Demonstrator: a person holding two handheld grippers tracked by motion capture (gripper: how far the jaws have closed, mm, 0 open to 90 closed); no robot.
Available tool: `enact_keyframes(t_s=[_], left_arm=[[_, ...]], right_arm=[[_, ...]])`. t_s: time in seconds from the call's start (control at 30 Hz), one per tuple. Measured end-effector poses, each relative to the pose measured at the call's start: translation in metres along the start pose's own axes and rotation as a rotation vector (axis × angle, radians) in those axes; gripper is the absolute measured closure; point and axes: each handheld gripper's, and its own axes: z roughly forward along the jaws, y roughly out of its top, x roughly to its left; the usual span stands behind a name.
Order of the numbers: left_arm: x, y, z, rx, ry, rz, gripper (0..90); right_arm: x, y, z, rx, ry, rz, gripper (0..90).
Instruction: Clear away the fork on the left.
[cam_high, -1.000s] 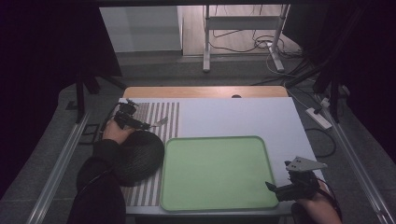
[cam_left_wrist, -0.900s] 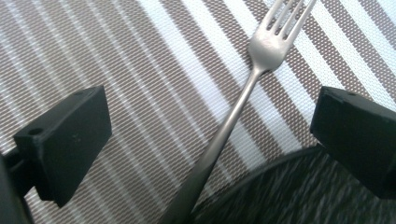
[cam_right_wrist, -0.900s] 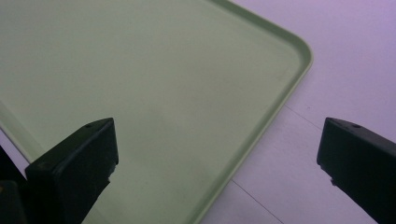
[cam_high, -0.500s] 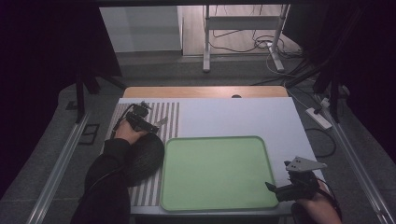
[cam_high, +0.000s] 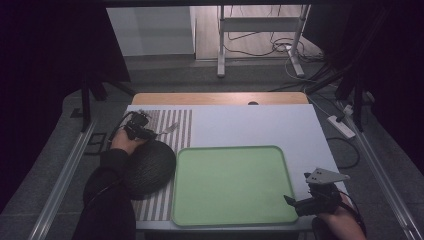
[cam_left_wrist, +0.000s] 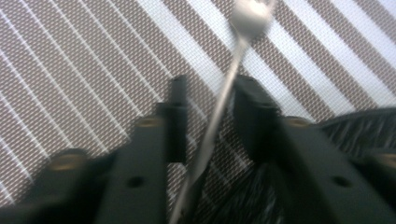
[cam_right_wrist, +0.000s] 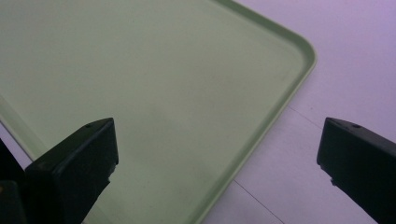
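A silver fork (cam_high: 170, 128) lies on the brown-and-white striped placemat (cam_high: 181, 116) at the table's far left. My left gripper (cam_high: 149, 132) reaches over it. In the left gripper view the fork's thin handle (cam_left_wrist: 223, 95) runs between the jaws, close to the right one, with a gap on its left. The jaws have just been closing around the handle. My left gripper (cam_left_wrist: 212, 91) is not clamped on it. My right gripper (cam_high: 296, 194) is open at the near right corner of the green tray (cam_high: 227, 150), with nothing between its jaws (cam_right_wrist: 219, 135).
A dark, round, ribbed bowl-like thing (cam_high: 150, 167) sits on the placemat under my left forearm, also visible as a dark ribbed shape (cam_left_wrist: 355, 126). The green tray (cam_right_wrist: 140, 70) is bare. White tabletop (cam_high: 260, 125) stretches behind it. A power strip (cam_high: 341, 126) lies off the right edge.
My left hand swung right across the placemat towards the fork, then drew back slightly. The right hand and its gripper stayed where they were.
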Motion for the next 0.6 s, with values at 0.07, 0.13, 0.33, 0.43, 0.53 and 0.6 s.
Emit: enact_keyframes(t_s=[0.07, 0.13, 0.33, 0.43, 0.53, 0.6], left_arm=[[0.002, 0.000, -0.001, 0.003, -0.024, 0.007, 81.0], [0.002, 0.000, -0.001, 0.009, -0.002, 0.014, 84.5], [0.009, -0.005, -0.007, 0.015, 0.029, 0.010, 84.6], [0.014, -0.010, -0.014, 0.014, 0.034, -0.007, 84.7], [0.019, -0.016, -0.021, 0.012, 0.039, -0.033, 84.6], [0.022, -0.019, -0.026, 0.008, 0.031, -0.051, 84.6]], right_arm=[[0.000, 0.000, 0.000, 0.000, 0.000, 0.000, 0.0], [0.000, 0.000, 0.000, 0.000, 0.001, -0.001, 0.0], [0.000, 0.000, 0.000, -0.004, 0.003, 0.000, 0.0], [0.000, 0.000, 0.000, -0.002, 0.002, -0.001, 0.0], [0.000, 0.000, 0.000, -0.002, 0.002, -0.003, 0.0], [0.000, 0.000, 0.000, -0.002, 0.002, -0.003, 0.0]])
